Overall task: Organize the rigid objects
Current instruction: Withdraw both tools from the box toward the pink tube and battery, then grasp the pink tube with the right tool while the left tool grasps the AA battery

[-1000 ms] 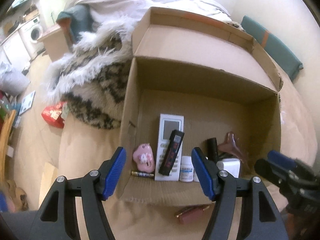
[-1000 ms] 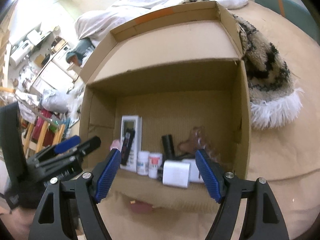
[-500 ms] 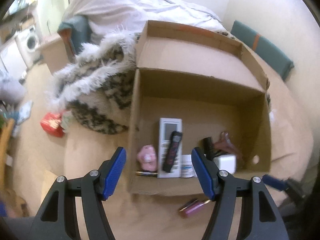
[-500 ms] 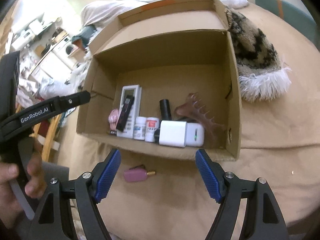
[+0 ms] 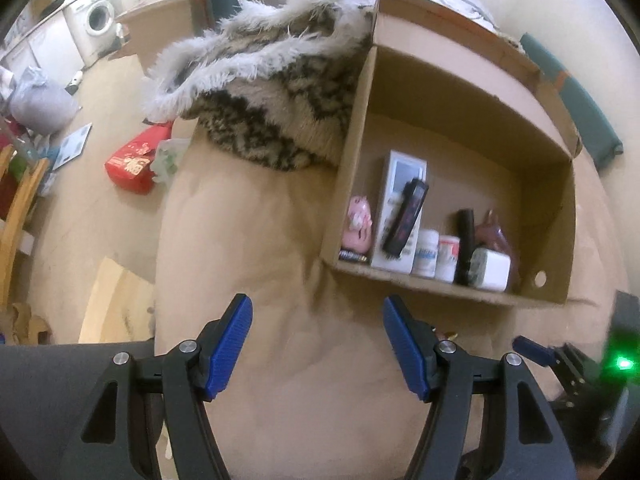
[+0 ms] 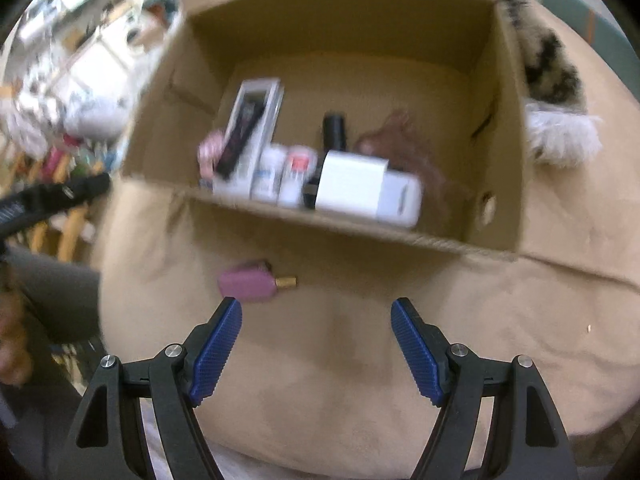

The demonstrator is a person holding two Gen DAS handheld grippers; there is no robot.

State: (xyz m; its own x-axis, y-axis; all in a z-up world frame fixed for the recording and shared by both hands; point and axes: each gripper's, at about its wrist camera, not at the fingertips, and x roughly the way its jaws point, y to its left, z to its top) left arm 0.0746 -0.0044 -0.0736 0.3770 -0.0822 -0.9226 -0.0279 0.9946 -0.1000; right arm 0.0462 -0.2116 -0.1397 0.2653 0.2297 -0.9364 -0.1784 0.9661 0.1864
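Observation:
A cardboard box [image 5: 552, 216] [image 6: 500, 128] stands on the tan bed cover and holds several small objects: a white remote [image 5: 400, 184] with a black stick [image 5: 406, 216] on it, a pink figure [image 5: 358, 224], two white bottles [image 5: 426, 254], a white charger [image 6: 352, 184] and a brown comb [image 6: 400, 148]. A pink lipstick-like tube [image 6: 250, 282] lies on the cover outside the box, just beyond my right gripper's left fingertip. My left gripper [image 5: 316, 344] and my right gripper [image 6: 316, 344] are both open and empty, in front of the box.
A furry patterned blanket [image 5: 272, 92] lies against the box's left side. A red packet [image 5: 134, 162], a grey bag [image 5: 38, 104] and a wooden chair [image 5: 18, 204] are on the floor to the left. A washing machine [image 5: 98, 22] stands far back.
Both grippers have pulled back and away from the box. The pink tube now shows fully in the right wrist view. The left view has swung left of the box.

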